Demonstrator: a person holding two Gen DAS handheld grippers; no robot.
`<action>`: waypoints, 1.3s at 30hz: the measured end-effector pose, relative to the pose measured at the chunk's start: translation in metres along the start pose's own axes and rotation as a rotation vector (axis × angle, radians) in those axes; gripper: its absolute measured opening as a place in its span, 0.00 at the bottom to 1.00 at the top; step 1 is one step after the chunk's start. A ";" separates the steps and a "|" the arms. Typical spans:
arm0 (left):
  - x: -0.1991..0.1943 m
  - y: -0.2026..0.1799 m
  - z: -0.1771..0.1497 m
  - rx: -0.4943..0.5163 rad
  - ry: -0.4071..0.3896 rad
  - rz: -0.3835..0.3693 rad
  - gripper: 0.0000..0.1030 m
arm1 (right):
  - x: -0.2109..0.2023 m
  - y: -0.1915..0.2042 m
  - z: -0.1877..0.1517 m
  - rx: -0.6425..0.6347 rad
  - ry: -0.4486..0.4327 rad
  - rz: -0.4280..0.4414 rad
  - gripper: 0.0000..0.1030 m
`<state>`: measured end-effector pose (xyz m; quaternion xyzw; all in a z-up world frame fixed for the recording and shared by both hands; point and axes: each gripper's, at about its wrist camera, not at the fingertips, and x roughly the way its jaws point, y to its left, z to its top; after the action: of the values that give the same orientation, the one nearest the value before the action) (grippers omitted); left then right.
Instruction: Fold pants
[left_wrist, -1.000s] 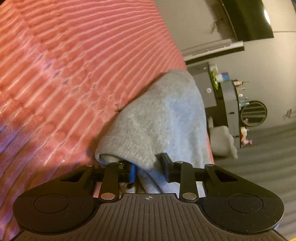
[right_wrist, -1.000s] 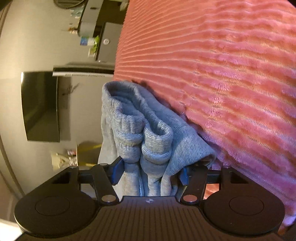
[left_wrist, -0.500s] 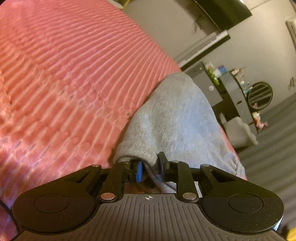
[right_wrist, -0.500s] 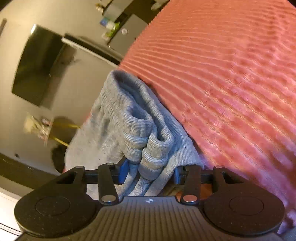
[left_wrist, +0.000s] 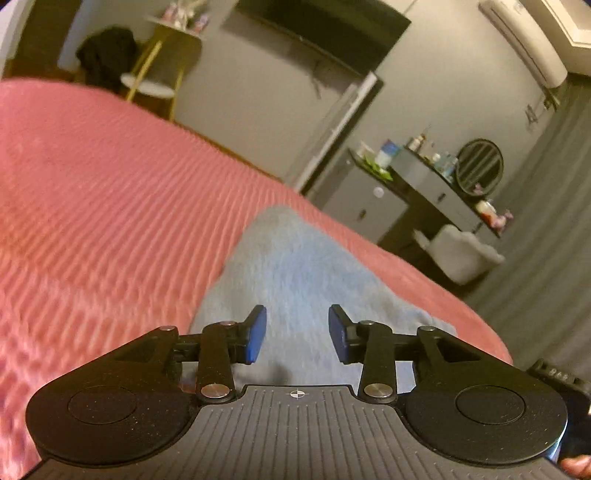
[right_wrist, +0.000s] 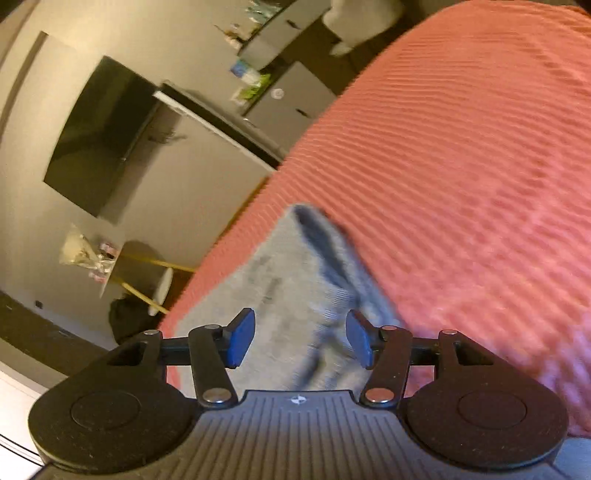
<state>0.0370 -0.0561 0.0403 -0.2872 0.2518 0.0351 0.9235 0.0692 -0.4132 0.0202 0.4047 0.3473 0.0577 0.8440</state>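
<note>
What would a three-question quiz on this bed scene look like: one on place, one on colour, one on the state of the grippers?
1. Where do the pants lie?
A. on the bed
B. on the floor
C. on a chair

2. What colour is the bedspread?
A. green
B. pinkish red
C. white

3. What is the left gripper doing?
A. clamping a bottle
B. opening, pads off the cloth
C. gripping a chair leg

Answers: A, grey fabric rests on the cover; B, the ribbed cover is pinkish red; B, both blue pads stand apart with nothing pinched.

Dim, warm indoor light; both fisheye views are motion-blurred, with straight lines bowed at the edges.
</note>
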 end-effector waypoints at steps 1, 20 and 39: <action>0.005 0.001 0.003 -0.009 0.013 -0.005 0.43 | 0.009 0.003 0.001 0.006 0.008 -0.027 0.54; 0.031 0.035 -0.015 -0.034 0.176 -0.027 0.49 | 0.050 -0.014 -0.006 0.228 0.104 -0.036 0.39; 0.037 0.045 -0.021 0.046 0.223 0.170 0.66 | 0.057 0.012 -0.024 -0.265 0.012 -0.142 0.22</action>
<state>0.0505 -0.0332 -0.0159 -0.2456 0.3770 0.0752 0.8899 0.0988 -0.3678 -0.0123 0.2639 0.3694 0.0455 0.8899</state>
